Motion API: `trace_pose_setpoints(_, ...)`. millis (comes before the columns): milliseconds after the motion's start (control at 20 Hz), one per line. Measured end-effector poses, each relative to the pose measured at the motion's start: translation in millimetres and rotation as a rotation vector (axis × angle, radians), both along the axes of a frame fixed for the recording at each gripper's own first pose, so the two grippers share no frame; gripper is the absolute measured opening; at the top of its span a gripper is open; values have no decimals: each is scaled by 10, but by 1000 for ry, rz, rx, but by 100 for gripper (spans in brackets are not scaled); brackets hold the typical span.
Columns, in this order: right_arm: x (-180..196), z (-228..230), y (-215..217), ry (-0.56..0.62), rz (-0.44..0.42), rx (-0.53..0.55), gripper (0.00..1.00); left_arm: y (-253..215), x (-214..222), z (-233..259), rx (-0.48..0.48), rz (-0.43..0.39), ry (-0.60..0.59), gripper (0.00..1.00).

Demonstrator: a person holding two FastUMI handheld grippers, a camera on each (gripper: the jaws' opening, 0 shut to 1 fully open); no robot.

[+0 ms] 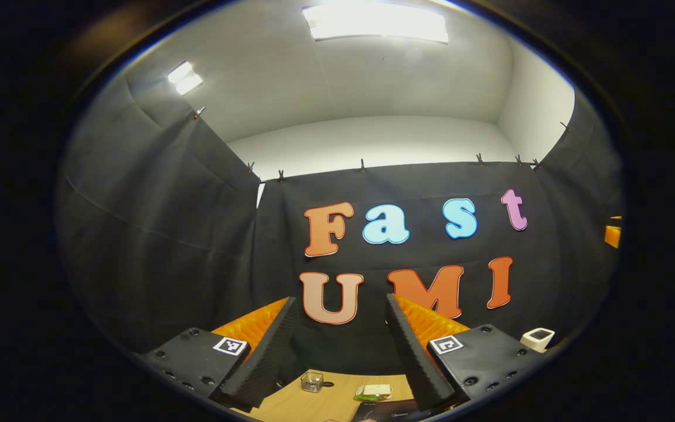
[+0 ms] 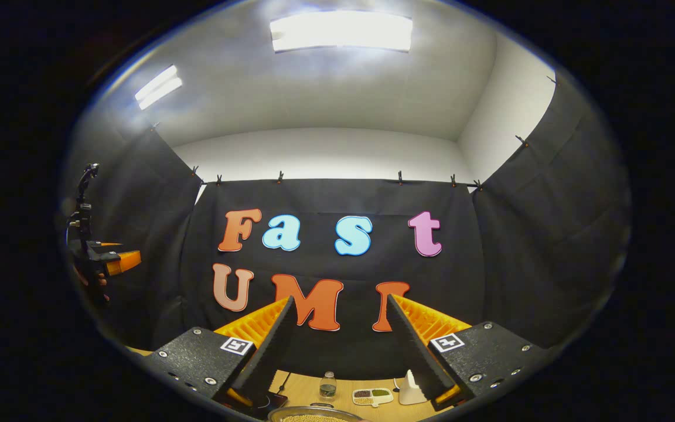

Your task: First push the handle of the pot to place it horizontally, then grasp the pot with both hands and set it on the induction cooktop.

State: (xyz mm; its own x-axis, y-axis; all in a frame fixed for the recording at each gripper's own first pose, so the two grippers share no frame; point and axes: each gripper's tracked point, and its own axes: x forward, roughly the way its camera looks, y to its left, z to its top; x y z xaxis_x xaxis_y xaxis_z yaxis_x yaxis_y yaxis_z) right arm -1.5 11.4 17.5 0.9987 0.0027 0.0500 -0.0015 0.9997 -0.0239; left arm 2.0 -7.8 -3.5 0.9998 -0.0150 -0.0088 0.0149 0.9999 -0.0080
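Both grippers are raised and face the booth's black back wall. In the left gripper view my left gripper (image 1: 340, 298) is open with nothing between its fingers. In the right gripper view my right gripper (image 2: 340, 298) is also open and holds nothing. The round rim of a vessel (image 2: 314, 414) with pale contents peeks in at the bottom edge below the right gripper; I cannot tell whether it is the pot. A dark flat corner (image 1: 393, 412) lies low on the table, perhaps the cooktop. Far to the left, a hand holds the left gripper (image 2: 109, 261) up in the air.
A wooden table (image 1: 290, 404) runs along the bottom. On it stand a small glass jar (image 1: 312, 381), a green and white item (image 1: 374, 391), a white device (image 1: 538, 339), a small bottle (image 2: 327, 385), a divided dish of beans (image 2: 372, 397) and a white object (image 2: 411, 390).
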Motion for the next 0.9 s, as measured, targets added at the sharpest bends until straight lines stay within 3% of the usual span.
trace_pose_setpoints(550,-59,-71,47,-1,12,-3,95,-57,43,-96,-22,-46,-6,97)
trace_pose_setpoints(900,-79,-542,62,100,51,24,94,-128,109,-308,-19,-47,46,97)
